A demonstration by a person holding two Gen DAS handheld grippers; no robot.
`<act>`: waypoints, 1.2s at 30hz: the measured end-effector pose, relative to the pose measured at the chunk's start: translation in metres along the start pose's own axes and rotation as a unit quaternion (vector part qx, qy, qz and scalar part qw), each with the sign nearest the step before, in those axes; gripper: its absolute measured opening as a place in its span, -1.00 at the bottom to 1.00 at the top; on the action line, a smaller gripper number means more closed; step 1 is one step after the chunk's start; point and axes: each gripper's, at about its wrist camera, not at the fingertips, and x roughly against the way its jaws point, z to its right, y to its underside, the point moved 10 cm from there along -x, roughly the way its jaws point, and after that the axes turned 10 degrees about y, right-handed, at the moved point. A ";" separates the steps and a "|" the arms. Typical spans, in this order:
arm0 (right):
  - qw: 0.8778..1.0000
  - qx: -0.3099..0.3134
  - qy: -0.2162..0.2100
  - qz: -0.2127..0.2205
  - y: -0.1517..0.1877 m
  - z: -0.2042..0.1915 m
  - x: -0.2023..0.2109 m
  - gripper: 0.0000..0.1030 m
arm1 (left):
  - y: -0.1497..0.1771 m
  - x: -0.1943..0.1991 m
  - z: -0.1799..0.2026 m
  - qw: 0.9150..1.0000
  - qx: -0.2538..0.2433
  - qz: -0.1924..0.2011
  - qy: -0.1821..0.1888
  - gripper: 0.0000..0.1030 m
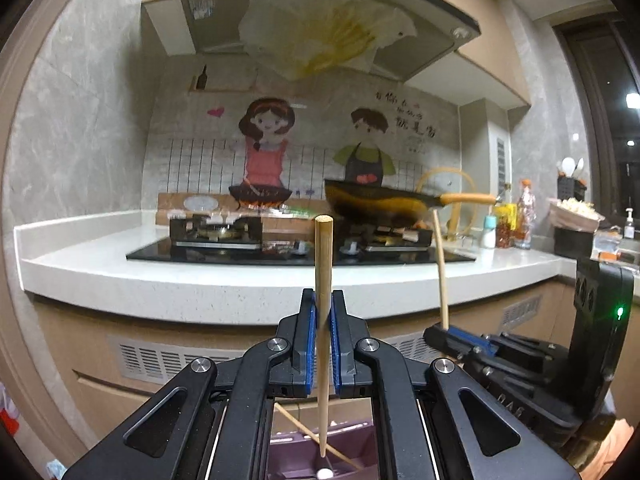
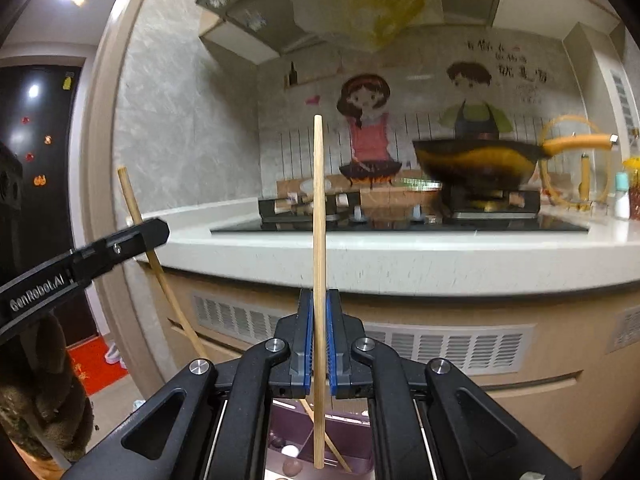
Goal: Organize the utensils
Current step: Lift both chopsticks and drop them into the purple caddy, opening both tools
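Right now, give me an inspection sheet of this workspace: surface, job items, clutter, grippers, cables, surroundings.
Surface: white counter with a black hob.
Job's things: one chopstick in the left gripper, upright; second chopstick in the right gripper, upright; purple box below, a further stick lying in it.
Clutter: wok on the right burner; bottles beside the hob.
Grippers: both shut on chopsticks.
Cables: nothing seen.
Surroundings: range hood, cartoon wall sticker.

Pale wooden chopstick, blue-padded black claw, purple tray
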 end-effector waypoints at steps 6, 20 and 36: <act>0.999 0.002 0.007 -0.042 0.050 0.005 -0.050 -0.88 | 0.052 -0.049 -0.034 0.998 0.028 -0.047 -0.007 -0.87; 0.991 0.021 0.027 -0.131 0.150 0.014 -0.121 -0.88 | 0.160 -0.107 -0.064 0.986 0.079 -0.144 -0.005 -0.87; 0.981 0.040 0.037 -0.187 0.203 0.022 -0.082 -0.62 | 0.213 -0.074 -0.070 0.971 0.127 -0.202 -0.019 -0.67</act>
